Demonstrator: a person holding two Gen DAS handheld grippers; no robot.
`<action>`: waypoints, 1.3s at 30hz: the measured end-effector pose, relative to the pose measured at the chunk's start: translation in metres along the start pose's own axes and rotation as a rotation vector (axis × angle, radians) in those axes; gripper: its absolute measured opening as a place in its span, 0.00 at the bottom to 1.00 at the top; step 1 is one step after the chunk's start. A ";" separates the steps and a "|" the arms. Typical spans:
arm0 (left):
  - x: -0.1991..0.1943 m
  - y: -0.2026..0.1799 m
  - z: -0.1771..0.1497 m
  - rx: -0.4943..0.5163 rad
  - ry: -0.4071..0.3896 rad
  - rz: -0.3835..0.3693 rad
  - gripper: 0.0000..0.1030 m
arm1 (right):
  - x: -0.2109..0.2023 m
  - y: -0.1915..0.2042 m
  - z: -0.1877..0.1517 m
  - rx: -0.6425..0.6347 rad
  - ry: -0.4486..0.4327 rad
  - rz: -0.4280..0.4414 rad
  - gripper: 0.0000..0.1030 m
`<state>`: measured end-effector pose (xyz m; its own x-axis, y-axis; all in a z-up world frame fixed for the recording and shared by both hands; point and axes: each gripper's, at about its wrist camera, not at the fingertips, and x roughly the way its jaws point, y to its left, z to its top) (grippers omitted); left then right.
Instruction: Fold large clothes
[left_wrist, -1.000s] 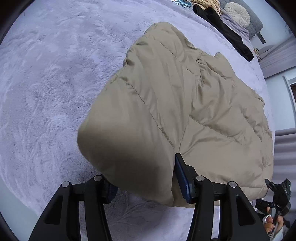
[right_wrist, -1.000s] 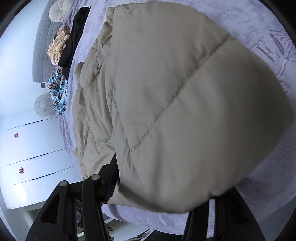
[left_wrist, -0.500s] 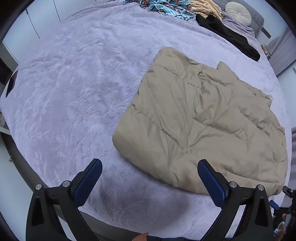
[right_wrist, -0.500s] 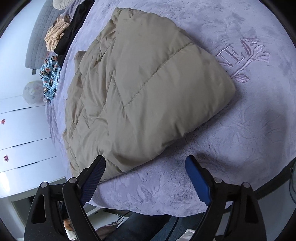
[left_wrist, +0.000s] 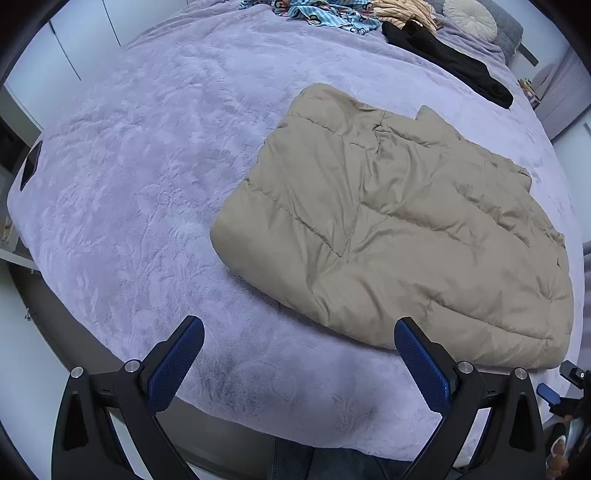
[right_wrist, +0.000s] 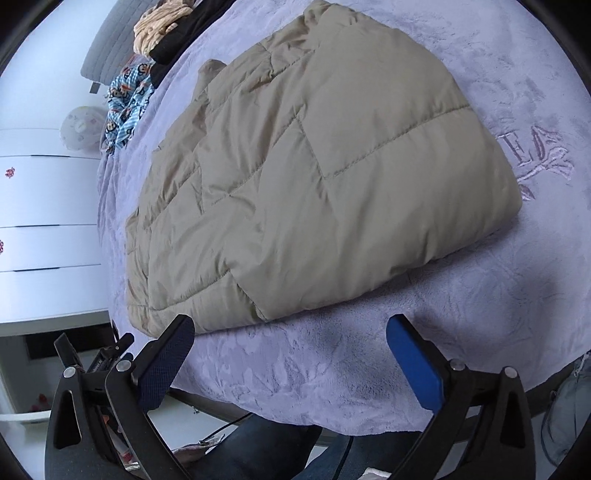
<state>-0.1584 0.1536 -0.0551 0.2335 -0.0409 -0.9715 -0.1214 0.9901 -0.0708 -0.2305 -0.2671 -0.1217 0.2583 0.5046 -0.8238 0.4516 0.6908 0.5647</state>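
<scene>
A tan quilted puffer coat (left_wrist: 391, 225) lies folded flat on the lilac plush bedspread (left_wrist: 140, 177); it also shows in the right wrist view (right_wrist: 314, 173). My left gripper (left_wrist: 299, 332) is open and empty, hovering above the bed's near edge, just short of the coat's front fold. My right gripper (right_wrist: 290, 332) is open and empty too, near the coat's other front corner. The right gripper's tip (left_wrist: 570, 380) shows at the lower right of the left wrist view.
A black garment (left_wrist: 450, 61), a blue patterned garment (left_wrist: 325, 16), a beige garment (left_wrist: 402, 11) and a round cushion (left_wrist: 469, 16) lie at the bed's far end. A white dresser (right_wrist: 40, 221) stands beside the bed. A dark flat object (left_wrist: 31, 164) lies at the bed's left edge.
One second ago both grippers were shut on the coat's fold. They let go, opened wide and pulled back toward the bed's near edge. The coat now lies still.
</scene>
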 end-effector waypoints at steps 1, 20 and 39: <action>-0.002 -0.001 0.000 0.004 -0.005 0.002 1.00 | 0.000 -0.001 0.000 -0.002 0.012 0.007 1.00; 0.012 0.030 0.083 0.172 -0.007 -0.062 1.00 | 0.040 0.126 -0.012 -0.144 -0.038 0.010 1.00; 0.076 0.048 0.114 0.187 0.118 -0.144 1.00 | 0.097 0.176 -0.008 -0.132 0.005 -0.122 0.99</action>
<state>-0.0364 0.2136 -0.1070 0.1196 -0.1879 -0.9749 0.0874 0.9801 -0.1782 -0.1326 -0.0919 -0.1017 0.2038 0.4156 -0.8864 0.3628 0.8089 0.4626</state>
